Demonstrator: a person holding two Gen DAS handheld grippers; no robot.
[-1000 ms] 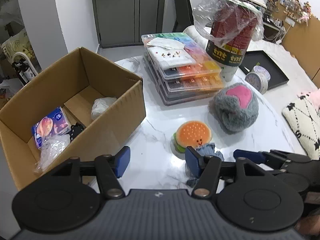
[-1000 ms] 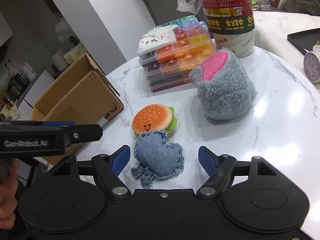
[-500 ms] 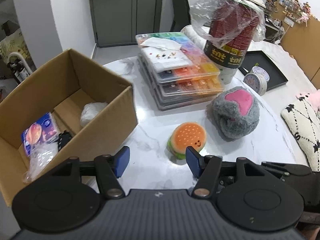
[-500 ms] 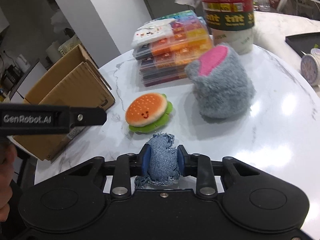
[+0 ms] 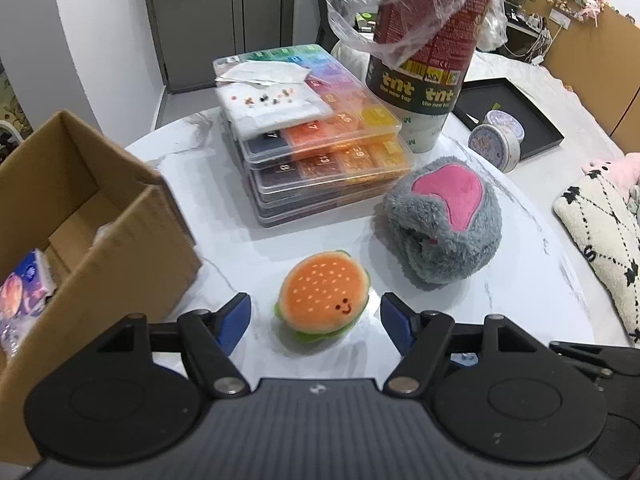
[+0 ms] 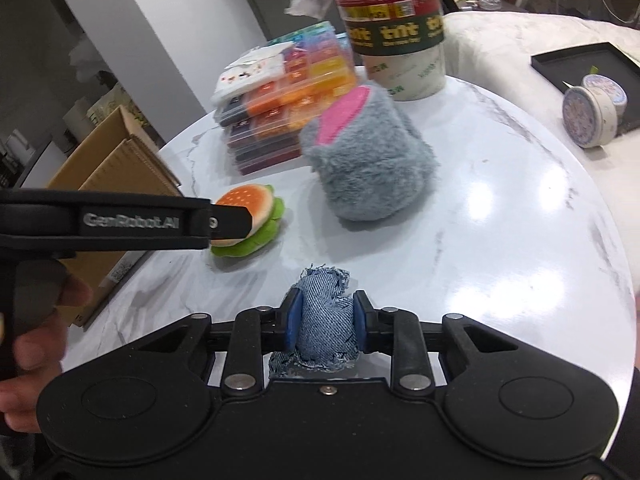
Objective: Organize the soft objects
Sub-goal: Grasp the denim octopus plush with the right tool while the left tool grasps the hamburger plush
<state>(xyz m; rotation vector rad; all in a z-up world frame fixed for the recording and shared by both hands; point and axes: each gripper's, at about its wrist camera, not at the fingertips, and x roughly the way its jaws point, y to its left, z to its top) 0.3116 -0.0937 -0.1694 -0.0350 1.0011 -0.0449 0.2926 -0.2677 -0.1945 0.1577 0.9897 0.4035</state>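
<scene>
A plush burger [image 5: 322, 306] lies on the white marble table [image 5: 500, 312], between the open fingers of my left gripper [image 5: 316, 320]. It also shows in the right wrist view [image 6: 256, 220], partly behind the left gripper's finger [image 6: 224, 222]. My right gripper [image 6: 325, 322] is shut on a small denim plush [image 6: 325, 316] and holds it just above the table. A grey plush with a pink patch [image 5: 444, 224] sits right of the burger; it also shows in the right wrist view [image 6: 368, 164].
An open cardboard box [image 5: 80, 216] with packets inside stands at the left. Stacked clear bead cases [image 5: 320, 152] and a tall tnt tub [image 5: 424, 52] stand behind. A round tin [image 5: 496, 142], a black tray [image 5: 516, 116] and a white patterned cushion [image 5: 600, 236] are at the right.
My right gripper closed on the denim plush and lifted it. My left gripper moved right and forward, so the burger now lies between its open fingers.
</scene>
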